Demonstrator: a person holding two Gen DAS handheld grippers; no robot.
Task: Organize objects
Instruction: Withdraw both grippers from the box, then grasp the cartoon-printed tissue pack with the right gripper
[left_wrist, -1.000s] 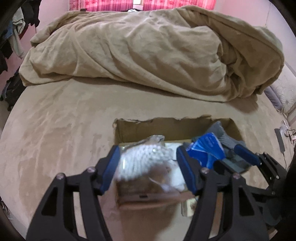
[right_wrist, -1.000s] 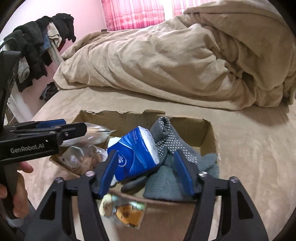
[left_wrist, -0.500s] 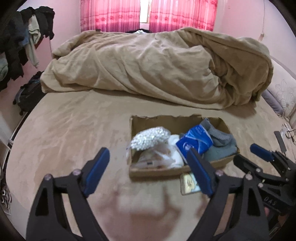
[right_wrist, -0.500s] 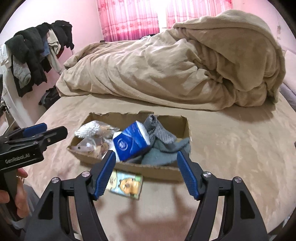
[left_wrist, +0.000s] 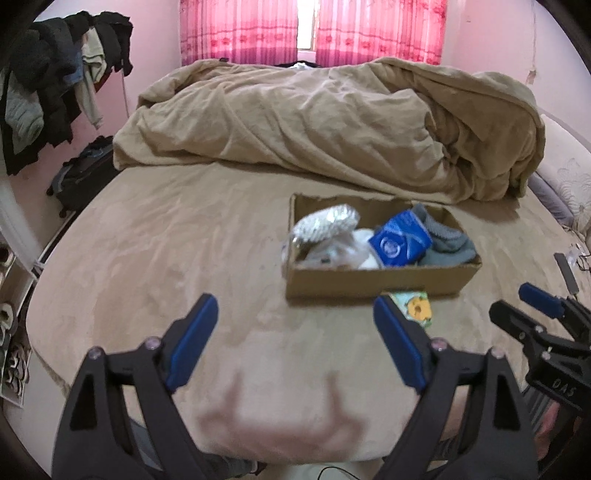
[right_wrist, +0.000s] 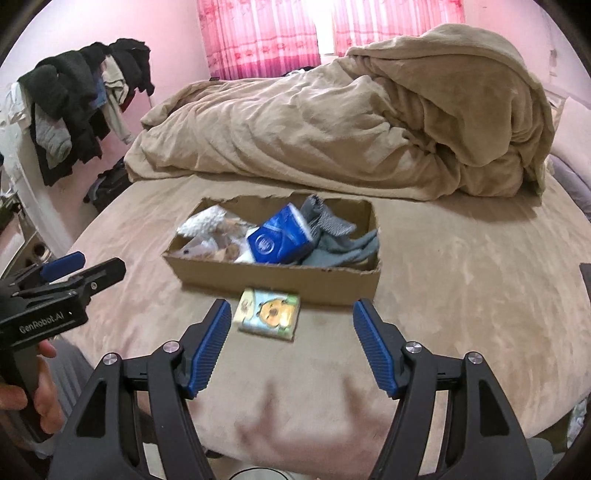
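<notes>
A shallow cardboard box (left_wrist: 376, 282) (right_wrist: 273, 277) sits on the bed. It holds a white beaded bag (left_wrist: 325, 223) (right_wrist: 201, 223), clear plastic bags (left_wrist: 332, 254), a blue tissue pack (left_wrist: 400, 242) (right_wrist: 279, 240) and grey socks (left_wrist: 447, 245) (right_wrist: 340, 240). A small yellow-green picture card (left_wrist: 415, 308) (right_wrist: 269, 314) lies on the bed just in front of the box. My left gripper (left_wrist: 295, 347) is open and empty, well back from the box. My right gripper (right_wrist: 291, 347) is open and empty, just short of the card.
A rumpled tan duvet (left_wrist: 332, 122) is piled behind the box. Clothes hang on a rack (right_wrist: 77, 107) at the left, with a dark bag (left_wrist: 81, 177) on the floor. The bed's edge (left_wrist: 48, 332) curves close below the grippers. A remote (left_wrist: 567, 271) lies far right.
Both grippers have pulled back and up from the box and opened wider. The left one let go of the white beaded bag, which now lies in the box.
</notes>
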